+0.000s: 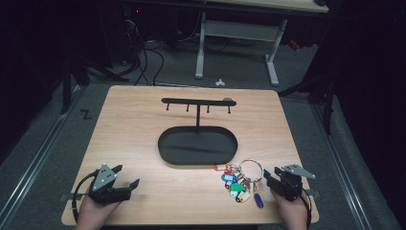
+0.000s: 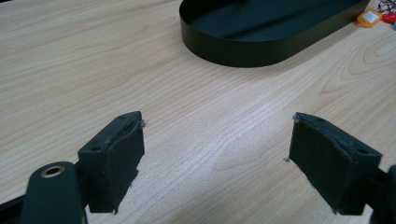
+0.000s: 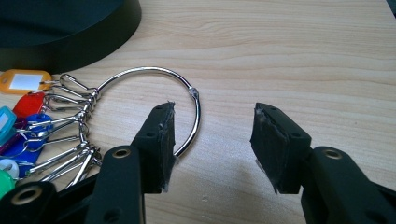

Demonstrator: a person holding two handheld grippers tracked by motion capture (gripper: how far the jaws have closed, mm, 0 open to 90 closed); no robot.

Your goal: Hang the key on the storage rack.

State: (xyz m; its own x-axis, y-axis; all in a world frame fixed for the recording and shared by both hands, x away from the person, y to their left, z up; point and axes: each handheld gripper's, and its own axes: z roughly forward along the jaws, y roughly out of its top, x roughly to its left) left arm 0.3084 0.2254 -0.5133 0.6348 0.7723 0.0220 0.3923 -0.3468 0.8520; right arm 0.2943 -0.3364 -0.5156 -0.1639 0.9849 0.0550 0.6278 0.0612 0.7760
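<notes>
Step in hand, as judged: approach to the key ring (image 1: 250, 170), likely bound for the hook rack (image 1: 197, 102) standing on the black oval tray (image 1: 165, 143) at frame centre.

Key ring lying flat on the table (image 1: 134, 115), lower right of centre in the high view, just below the tray's right end and just left of the right gripper (image 1: 269, 175). Coloured tags (image 1: 237, 188) fanned out from the ring's lower left.

Right gripper: jaws about half open, nothing clamped. In the right gripper view, ring (image 3: 154, 74) arcs at middle left; left jaw sits over the wire's right side, wire passing behind it, gap between jaws showing bare wood. Contact between pad and wire: cannot tell.

Left gripper (image 1: 128, 176): lower left of the high view, jaws spread wide, empty, resting low over bare table, well apart from the ring. Tray wall (image 2: 261, 44) at top of the left gripper view.

Next move calls for: shifting the right gripper sideways so the wire falls between the pads, then closing on thin metal lying flat on wood — slip likely unless the pads come down low.

Hard to make out: rack pegs small and dark; number of keys unclear in the tangle; tags cut off at left edge of the right gripper view; surroundings beyond the table dim.
</notes>
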